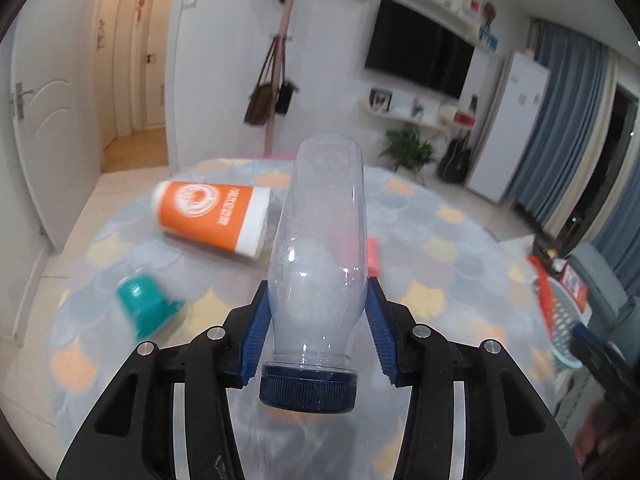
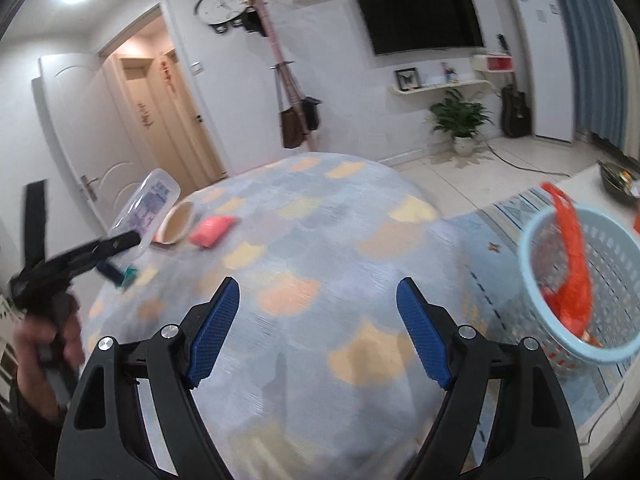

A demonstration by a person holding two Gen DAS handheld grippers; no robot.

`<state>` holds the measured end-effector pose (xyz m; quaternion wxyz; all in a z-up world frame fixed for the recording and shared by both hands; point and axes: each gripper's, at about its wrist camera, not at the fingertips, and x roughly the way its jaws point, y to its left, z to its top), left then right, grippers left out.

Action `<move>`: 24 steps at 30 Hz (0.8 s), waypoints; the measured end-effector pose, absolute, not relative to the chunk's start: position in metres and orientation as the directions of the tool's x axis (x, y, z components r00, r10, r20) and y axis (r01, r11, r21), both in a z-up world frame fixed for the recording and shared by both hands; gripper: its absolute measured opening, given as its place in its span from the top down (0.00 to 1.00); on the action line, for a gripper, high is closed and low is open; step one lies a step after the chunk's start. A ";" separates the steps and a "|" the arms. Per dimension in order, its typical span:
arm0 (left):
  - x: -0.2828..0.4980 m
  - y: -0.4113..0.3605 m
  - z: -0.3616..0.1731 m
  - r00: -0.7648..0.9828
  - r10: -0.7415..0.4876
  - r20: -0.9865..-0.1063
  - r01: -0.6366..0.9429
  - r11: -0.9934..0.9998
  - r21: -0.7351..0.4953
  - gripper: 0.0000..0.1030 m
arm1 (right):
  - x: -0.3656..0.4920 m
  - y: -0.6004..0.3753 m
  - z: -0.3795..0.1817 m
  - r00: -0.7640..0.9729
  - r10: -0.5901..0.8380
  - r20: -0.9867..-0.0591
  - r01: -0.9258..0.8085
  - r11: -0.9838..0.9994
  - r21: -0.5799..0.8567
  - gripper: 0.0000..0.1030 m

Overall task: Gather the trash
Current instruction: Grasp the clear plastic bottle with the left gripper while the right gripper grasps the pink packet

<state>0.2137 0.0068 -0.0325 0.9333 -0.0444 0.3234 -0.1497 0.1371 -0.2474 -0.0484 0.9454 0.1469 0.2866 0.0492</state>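
A clear plastic bottle with a dark blue cap sits between the blue pads of my left gripper, which is shut on its lower body, cap towards the camera. The right wrist view shows the same bottle lifted above the table's left side. An orange paper cup lies on its side on the table, with a teal cap-like piece near it. A pink packet lies beside the cup. My right gripper hangs open over the tablecloth, nothing between its fingers.
The round table has a blue and orange patterned cloth. A light blue basket stands on the floor to the right, holding an orange-red plastic bag. A hand holds the left gripper at the far left.
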 end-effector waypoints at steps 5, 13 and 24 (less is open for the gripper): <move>0.154 0.033 -0.041 0.759 -0.317 -0.569 0.235 0.948 -0.215 0.56 | 0.191 -0.203 -0.027 0.772 0.258 -0.580 -0.065 0.941 0.331 0.25; 0.114 0.063 -0.047 0.796 -0.255 -0.549 0.169 0.965 -0.203 0.56 | 0.296 -0.116 -0.045 0.672 0.175 -0.720 -0.059 0.981 0.183 0.26; 0.115 0.075 -0.051 0.792 -0.249 -0.558 0.149 0.964 -0.218 0.56 | 0.353 -0.071 -0.089 0.626 0.000 -0.780 0.005 1.000 0.004 0.28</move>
